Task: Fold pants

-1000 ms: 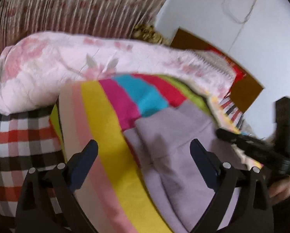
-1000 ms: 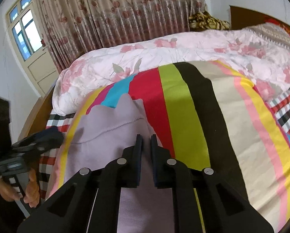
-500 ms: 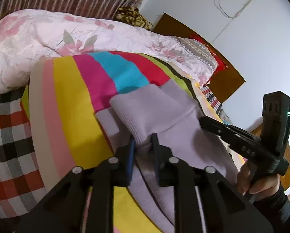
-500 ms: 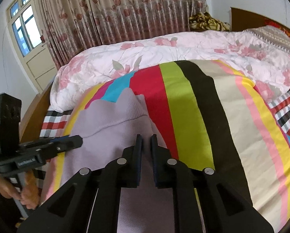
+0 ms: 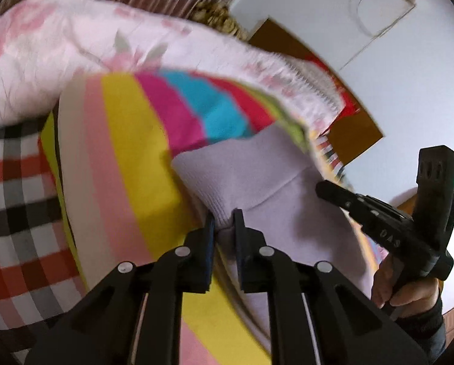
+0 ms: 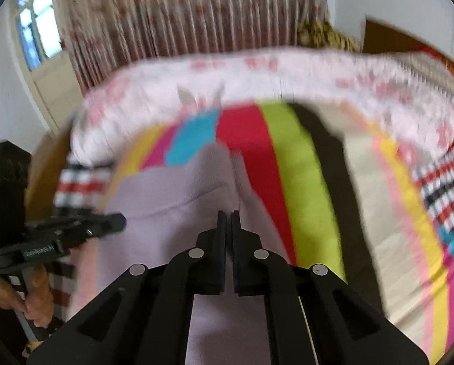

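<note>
The lilac pants (image 5: pixel 251 170) lie on a striped multicolour blanket (image 5: pixel 120 158) on the bed. My left gripper (image 5: pixel 223 216) is shut on the ribbed band of the pants at their near left edge. My right gripper (image 6: pixel 228 216) is shut on the pants (image 6: pixel 172 188) near their right edge. Each gripper shows in the other's view, the right one (image 5: pixel 324 187) at the right and the left one (image 6: pixel 117 222) at the left. Both views are blurred by motion.
A pink floral duvet (image 6: pixel 257 82) is bunched along the far side of the bed. A checked sheet (image 5: pixel 11 188) lies under the blanket. Curtains (image 6: pixel 196 15) and a window (image 6: pixel 35 27) stand behind. A brown headboard (image 5: pixel 348 133) is at the right.
My left gripper closed on the pants' ribbed band half a second ago and keeps hold. Both grippers have lifted and shifted, and the band edge is now raised off the blanket.
</note>
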Tool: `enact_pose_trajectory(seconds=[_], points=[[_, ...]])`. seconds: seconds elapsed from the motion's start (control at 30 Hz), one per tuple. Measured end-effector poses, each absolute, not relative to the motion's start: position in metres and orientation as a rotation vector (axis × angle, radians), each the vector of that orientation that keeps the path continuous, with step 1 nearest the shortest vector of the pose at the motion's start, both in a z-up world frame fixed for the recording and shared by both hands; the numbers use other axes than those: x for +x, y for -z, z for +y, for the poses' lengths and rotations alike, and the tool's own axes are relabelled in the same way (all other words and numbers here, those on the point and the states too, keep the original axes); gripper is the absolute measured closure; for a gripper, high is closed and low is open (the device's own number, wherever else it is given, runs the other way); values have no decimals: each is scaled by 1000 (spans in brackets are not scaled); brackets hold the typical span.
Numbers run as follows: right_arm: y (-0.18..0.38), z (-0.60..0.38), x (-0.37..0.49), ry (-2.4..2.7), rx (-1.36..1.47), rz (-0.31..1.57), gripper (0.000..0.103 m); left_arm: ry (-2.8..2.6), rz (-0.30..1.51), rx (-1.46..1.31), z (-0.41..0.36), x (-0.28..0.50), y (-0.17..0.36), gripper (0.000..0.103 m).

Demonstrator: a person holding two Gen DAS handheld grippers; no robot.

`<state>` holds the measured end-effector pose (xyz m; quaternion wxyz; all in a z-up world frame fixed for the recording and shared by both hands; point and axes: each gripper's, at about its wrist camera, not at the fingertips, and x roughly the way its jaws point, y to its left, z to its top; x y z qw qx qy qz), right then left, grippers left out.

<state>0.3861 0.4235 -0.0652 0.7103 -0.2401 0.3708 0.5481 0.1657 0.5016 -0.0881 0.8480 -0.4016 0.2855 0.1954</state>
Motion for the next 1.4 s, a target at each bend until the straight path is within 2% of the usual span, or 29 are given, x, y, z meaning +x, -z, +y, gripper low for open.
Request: enact_pose_trajectory(seconds=[0.07,0.1,0.13,0.17,0.2,0.27,0.33,0.37,0.43,0.5,0.57,0.73,1.0,1.07,1.17,1.33,1.4], points=[[77,420,389,-1217,-494,821,96,-408,601,-782,499,171,90,82],[75,415,392,-1217,-456,830,81,-408,591,-758,498,170,86,68],[71,411,395,-1205,-442,842,67,-436,598,-743,497,169,81,35],[65,405,396,-1185,-432,849,41,-480,584,-721,496,163,74,25],[57,397,395,-1177,-419,841,38,-515,547,-686,491,155,63,20],[34,370,380,-1213,-417,779,38,-514,504,-626,481,147,45,17],[16,339,353,-1246,-475,718,39,-436,480,-571,466,144,30,7],[12,322,340,-1264,-486,706,39,-371,495,-550,458,147,27,7],[15,285,308,-1304,-494,732,48,-295,542,-532,447,157,31,7],[27,256,282,-1312,-509,781,67,-250,597,-524,436,164,41,7],[43,229,256,-1309,-533,832,76,-226,622,-536,429,165,50,7],[67,197,223,-1248,-614,861,77,-221,621,-623,425,149,61,7],[74,213,209,-1198,-736,767,78,-236,603,-677,417,110,62,7],[74,212,210,-1201,-723,771,82,-222,605,-692,415,102,63,7],[75,207,220,-1190,-685,781,97,-160,605,-721,406,93,63,7],[53,195,229,-1234,-475,822,99,-74,589,-735,392,93,58,7],[44,194,226,-1248,-484,815,99,-75,572,-741,394,94,58,7]])
